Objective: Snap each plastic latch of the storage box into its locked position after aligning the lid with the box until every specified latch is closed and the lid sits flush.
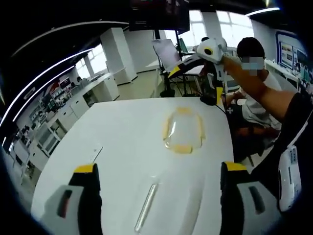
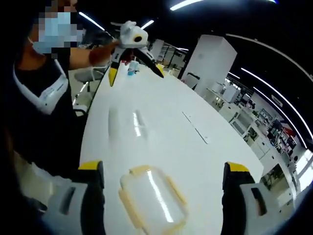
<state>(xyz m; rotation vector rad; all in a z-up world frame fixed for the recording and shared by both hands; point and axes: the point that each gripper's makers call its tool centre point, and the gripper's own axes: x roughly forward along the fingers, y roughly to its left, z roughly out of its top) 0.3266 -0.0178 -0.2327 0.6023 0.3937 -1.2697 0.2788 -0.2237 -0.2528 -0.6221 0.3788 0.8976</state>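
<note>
A clear plastic piece with yellow latches (image 1: 183, 129) lies flat on the white table (image 1: 122, 127), ahead of my left gripper (image 1: 159, 196), whose jaws stand wide open with nothing between them. A second, fully clear piece (image 1: 156, 205) rests closer, between those jaws; whether it is the lid or the box I cannot tell. In the right gripper view the yellow-latched piece (image 2: 151, 196) sits just ahead of my open right gripper (image 2: 164, 196), and the clear piece (image 2: 128, 122) lies beyond it. Each gripper shows in the other's view, held up over the far table end: right gripper (image 1: 195, 83), left gripper (image 2: 134, 73).
A person in a white shirt (image 1: 254, 93) sits at the table's far right edge. A small bottle (image 2: 131, 68) stands near the far end. A flat white strip (image 2: 195, 127) lies on the table. Desks and shelving (image 1: 54, 127) line the room beyond.
</note>
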